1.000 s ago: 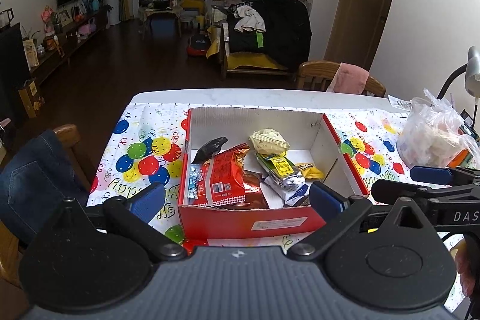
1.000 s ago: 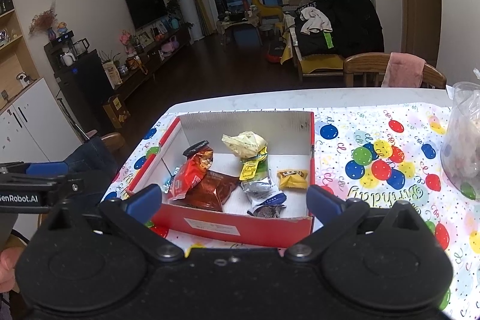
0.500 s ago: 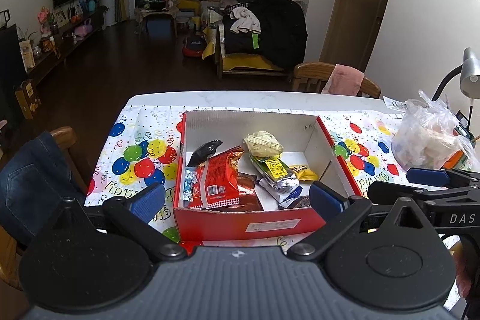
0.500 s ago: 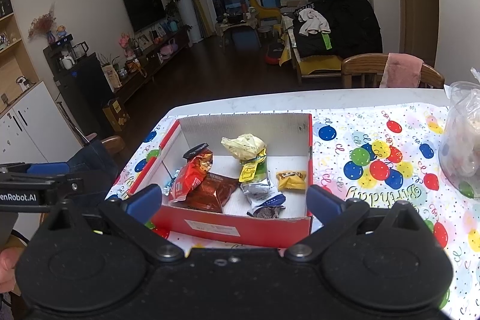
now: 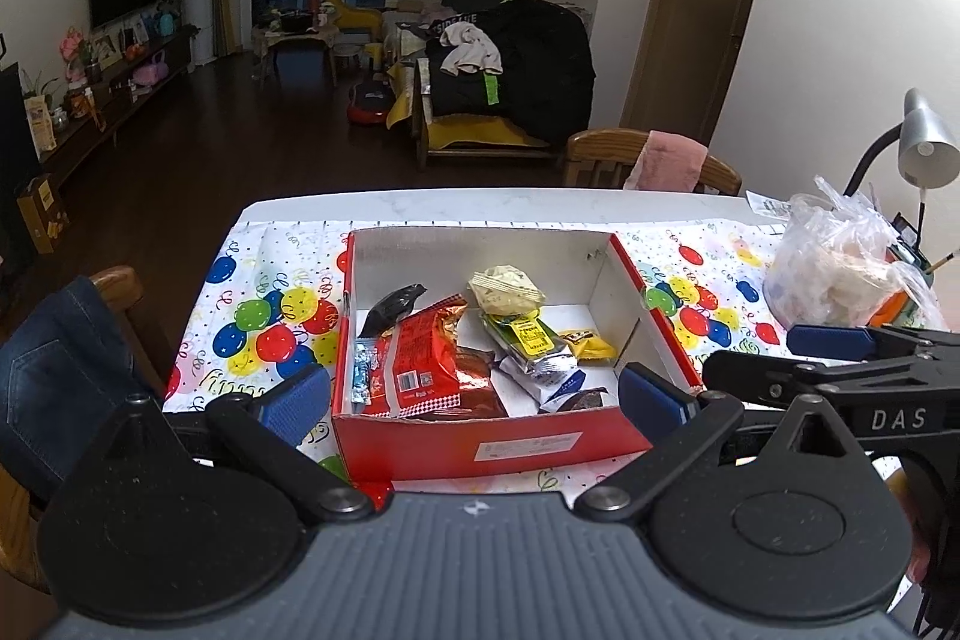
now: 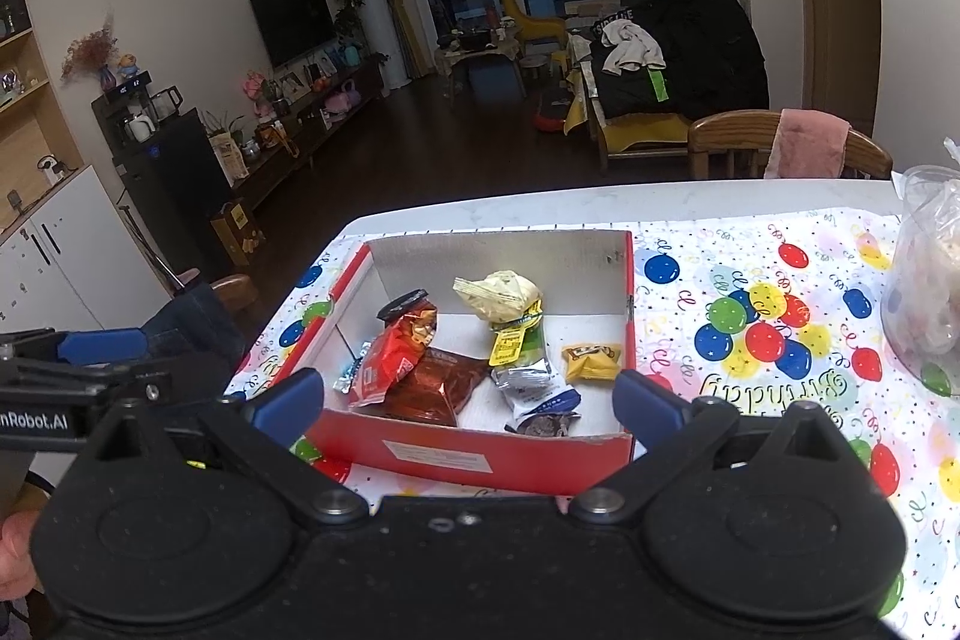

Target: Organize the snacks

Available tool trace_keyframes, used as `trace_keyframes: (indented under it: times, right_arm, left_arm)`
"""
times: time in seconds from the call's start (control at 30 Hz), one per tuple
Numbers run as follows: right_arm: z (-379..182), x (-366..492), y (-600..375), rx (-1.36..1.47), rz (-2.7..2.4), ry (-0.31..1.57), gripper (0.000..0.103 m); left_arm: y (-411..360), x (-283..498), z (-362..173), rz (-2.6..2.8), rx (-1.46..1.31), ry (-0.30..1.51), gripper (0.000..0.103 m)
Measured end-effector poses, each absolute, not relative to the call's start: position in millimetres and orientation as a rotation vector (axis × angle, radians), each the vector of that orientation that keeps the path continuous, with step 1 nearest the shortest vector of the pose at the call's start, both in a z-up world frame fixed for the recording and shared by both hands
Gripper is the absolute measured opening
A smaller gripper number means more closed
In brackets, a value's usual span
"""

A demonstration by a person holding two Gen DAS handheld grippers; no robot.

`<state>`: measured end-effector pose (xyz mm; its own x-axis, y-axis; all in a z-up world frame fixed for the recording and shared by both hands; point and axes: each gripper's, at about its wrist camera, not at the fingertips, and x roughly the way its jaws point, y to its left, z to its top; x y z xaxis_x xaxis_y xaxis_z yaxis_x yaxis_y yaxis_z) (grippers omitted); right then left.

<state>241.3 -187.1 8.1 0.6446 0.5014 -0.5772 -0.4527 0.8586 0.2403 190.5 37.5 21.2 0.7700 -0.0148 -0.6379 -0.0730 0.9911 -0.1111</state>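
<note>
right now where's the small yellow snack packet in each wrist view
Left wrist view: the small yellow snack packet lies right of centre, inside the red cardboard box, near its right wall.
Right wrist view: the same packet lies at centre-right, again by the right wall.
Shared landmark: the pale crinkled snack bag just behind-left of it.

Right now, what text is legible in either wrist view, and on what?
"DAS" on the right gripper arm, cut off by the frame.
"mRobot.AI" on the left gripper arm, start cut off.
"Birthday", upside down, on the balloon tablecloth.
Snack packet print and the red box white label: too small to read.
</note>
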Motion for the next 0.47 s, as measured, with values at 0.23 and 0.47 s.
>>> trace_keyframes:
  times: [0.23,0.47]
  right_arm:
    - [9,237,-187,0.078,0.539,0.680,0.103]
    - [5,226,-194,0.089,0.500,0.686,0.103]
  left_arm:
    - [35,183,22,0.024,-0.124,0.687,0.103]
    - [35,173,22,0.016,-0.130,0.688,0.103]
